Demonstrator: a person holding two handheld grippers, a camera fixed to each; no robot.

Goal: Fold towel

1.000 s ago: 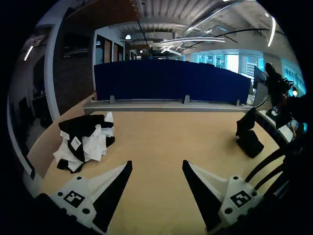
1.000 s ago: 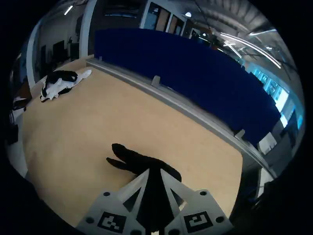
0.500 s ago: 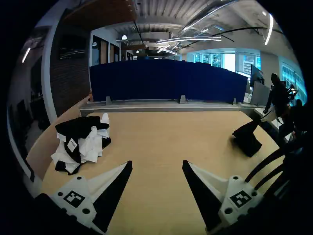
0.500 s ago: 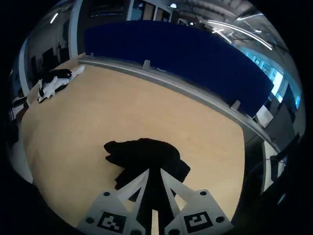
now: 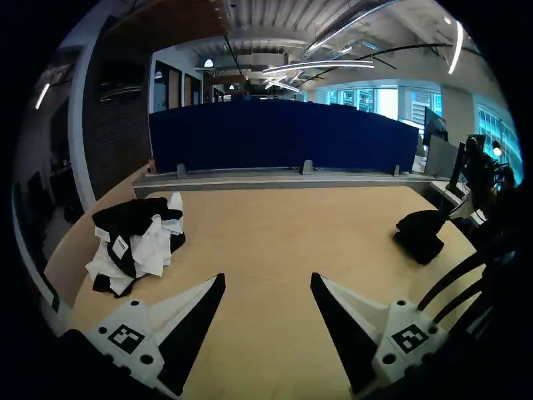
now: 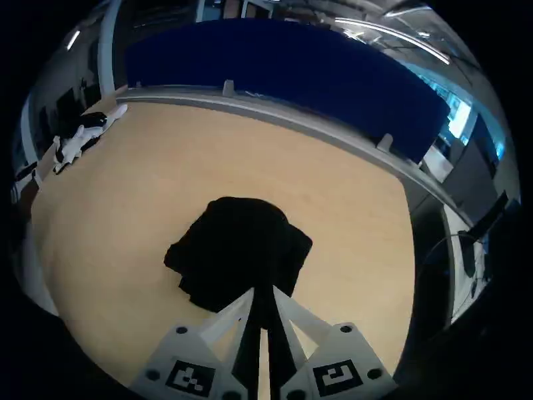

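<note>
a pale wooden table (image 5: 280,220) runs up to one long blue divider (image 5: 280,140), in an open office with strip lights (image 5: 320,65) under a bare ceiling. one black towel (image 6: 236,250) lies bunched on the table's right part, its near edge pinched between the drawn-together fingers of the right gripper (image 6: 263,297). one heap of black and white cloths (image 5: 133,240) sits by the left edge (well apart from the towel). the left gripper (image 5: 266,277) hangs over bare wood, fingers spread wide, holding nothing.
</note>
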